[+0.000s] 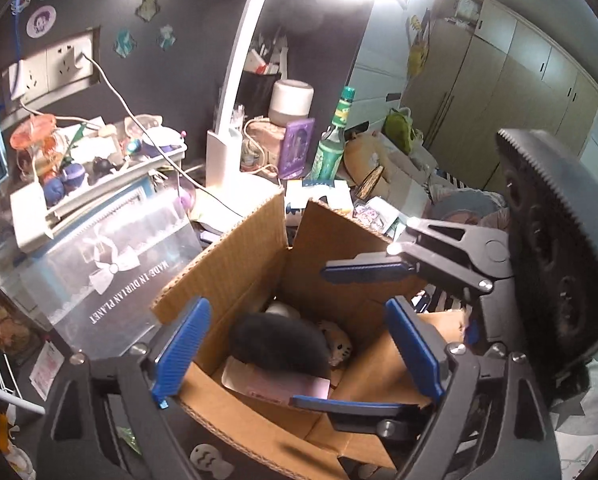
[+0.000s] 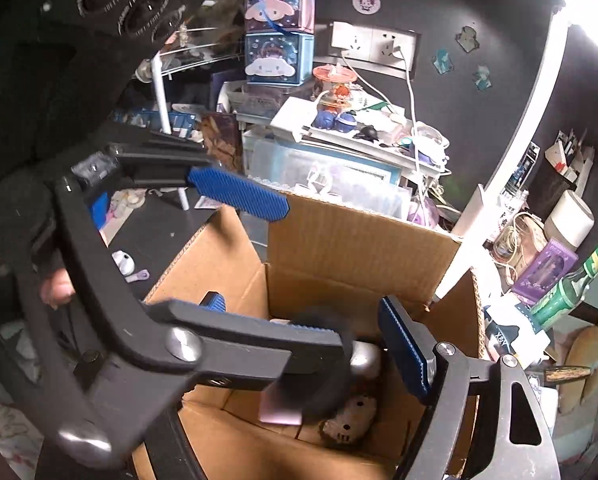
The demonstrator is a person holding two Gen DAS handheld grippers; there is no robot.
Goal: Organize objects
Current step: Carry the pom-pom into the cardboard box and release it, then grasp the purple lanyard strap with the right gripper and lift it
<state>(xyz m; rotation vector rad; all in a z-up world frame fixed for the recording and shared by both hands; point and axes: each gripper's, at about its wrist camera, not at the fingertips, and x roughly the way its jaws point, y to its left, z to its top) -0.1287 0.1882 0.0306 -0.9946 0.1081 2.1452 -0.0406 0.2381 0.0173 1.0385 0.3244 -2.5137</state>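
The left hand-held gripper (image 1: 299,344) hangs over the open cardboard box (image 1: 235,248) with its blue pads spread wide and nothing between them. The right hand-held gripper (image 1: 341,334) reaches in from three o'clock, jaws likewise apart and empty. In the box lie a black furry object (image 1: 279,344), a pink packet (image 1: 275,386) at its six o'clock, a small cat-faced plush (image 1: 339,346) at three o'clock, and a white rounded thing (image 1: 281,309) at twelve o'clock. Around the box the bench is crowded: a clear storage box (image 1: 111,248) at nine o'clock, a white desk lamp (image 1: 223,152) and a green bottle (image 1: 333,140) at twelve o'clock.
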